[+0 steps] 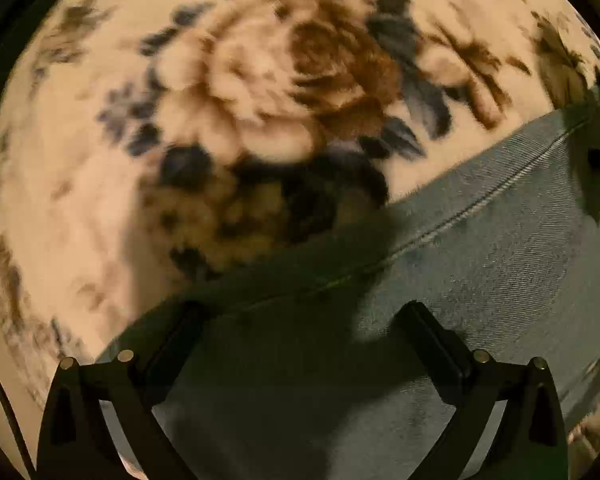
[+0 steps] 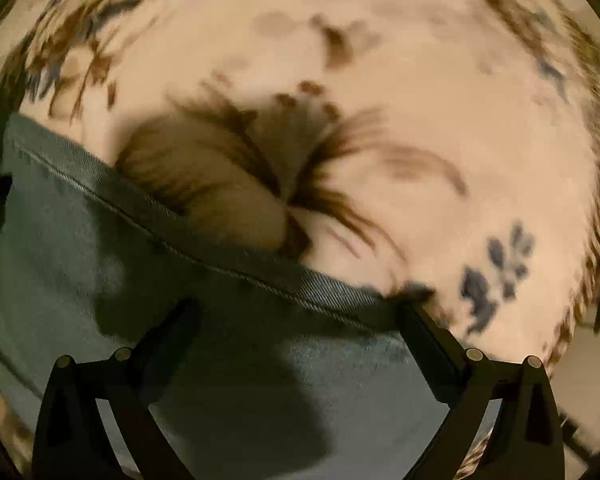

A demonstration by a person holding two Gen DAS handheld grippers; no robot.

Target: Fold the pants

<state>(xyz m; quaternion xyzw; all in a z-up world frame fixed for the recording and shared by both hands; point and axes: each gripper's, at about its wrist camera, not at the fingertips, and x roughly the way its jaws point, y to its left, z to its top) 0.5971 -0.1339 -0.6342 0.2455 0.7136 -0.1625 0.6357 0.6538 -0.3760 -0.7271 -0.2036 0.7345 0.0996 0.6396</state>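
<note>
Currently both tools hang over the pants, grey-blue denim lying on a cream blanket with brown and blue flowers. Left gripper: fingers spread wide, nothing between them, stitched hem running diagonally just ahead. Right gripper: likewise wide apart and empty; its right-hand fingertip sits at the hem's edge, contact unclear. Both views blurred.

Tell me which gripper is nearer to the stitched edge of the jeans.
Right. The right gripper has one fingertip at the stitched edge; the left gripper is open over the jeans, slightly short of it.
</note>
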